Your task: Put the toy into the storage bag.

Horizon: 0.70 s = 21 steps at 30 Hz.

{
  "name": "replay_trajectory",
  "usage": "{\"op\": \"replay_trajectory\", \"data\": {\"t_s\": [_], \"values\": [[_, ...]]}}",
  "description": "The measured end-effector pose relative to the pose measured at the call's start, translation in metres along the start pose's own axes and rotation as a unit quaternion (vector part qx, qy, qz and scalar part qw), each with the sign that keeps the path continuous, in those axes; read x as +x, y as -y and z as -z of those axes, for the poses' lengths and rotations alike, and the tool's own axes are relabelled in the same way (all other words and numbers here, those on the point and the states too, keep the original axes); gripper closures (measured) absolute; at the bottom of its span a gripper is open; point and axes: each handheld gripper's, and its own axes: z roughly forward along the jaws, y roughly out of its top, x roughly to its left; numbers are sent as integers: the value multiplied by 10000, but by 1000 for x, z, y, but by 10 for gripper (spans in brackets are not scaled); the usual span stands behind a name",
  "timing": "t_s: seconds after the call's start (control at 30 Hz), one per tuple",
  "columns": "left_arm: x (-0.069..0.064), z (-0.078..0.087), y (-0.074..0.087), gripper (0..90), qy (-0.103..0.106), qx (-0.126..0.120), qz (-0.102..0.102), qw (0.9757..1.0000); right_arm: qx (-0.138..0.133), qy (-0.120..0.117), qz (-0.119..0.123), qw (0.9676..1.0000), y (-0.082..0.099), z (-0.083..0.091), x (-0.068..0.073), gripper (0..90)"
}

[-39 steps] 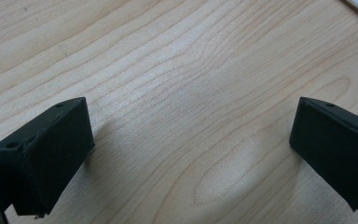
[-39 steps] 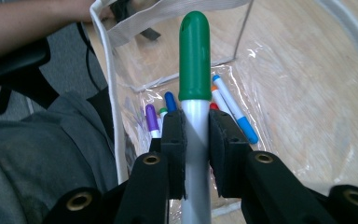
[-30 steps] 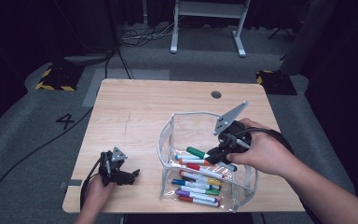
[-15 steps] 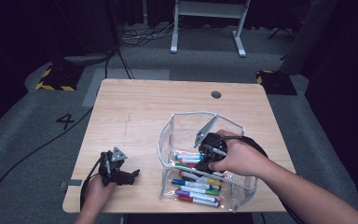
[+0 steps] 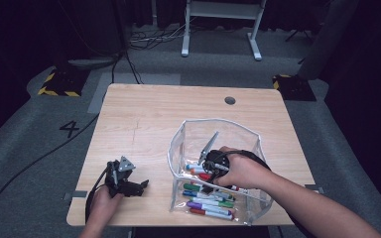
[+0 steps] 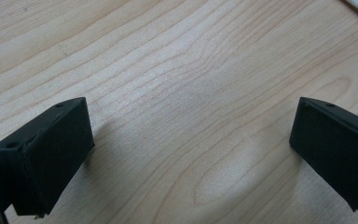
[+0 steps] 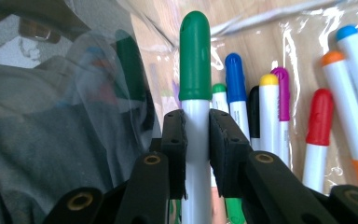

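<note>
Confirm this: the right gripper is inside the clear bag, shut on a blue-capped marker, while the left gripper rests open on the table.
Wrong on one count: the marker clamped in the right gripper has a green cap, not blue, as the right gripper view shows. The rest stands.

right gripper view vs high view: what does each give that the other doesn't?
Right gripper view alone: the right gripper jaws clamped on the white barrel of a green-capped marker, and cap colours close up: blue, yellow, magenta, red.

High view alone: the wooden table, the left gripper resting on it apart from the pouch, and the person's forearms.

Both: the clear plastic pouch and the markers lying in it.
</note>
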Motion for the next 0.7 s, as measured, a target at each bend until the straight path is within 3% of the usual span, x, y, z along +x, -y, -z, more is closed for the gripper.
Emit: {"op": "replay_trajectory", "data": {"t_s": [0.17, 0.57, 0.63, 0.7], "values": [[0, 0, 0, 0, 1, 2, 0, 10000, 197, -89, -37, 9998, 2, -13, -5, 769], [0, 0, 0, 0, 5, 3, -7, 10000, 632, -230, -14, 9977, 6, -25, -8, 766], [0, 0, 0, 0, 6, 2, -8, 10000, 769, -195, 16, 9968, 8, -28, -8, 691], [0, 0, 0, 0, 9, 3, -9, 10000, 677, -3, -46, 9977, 10, -27, -8, 551]]}}
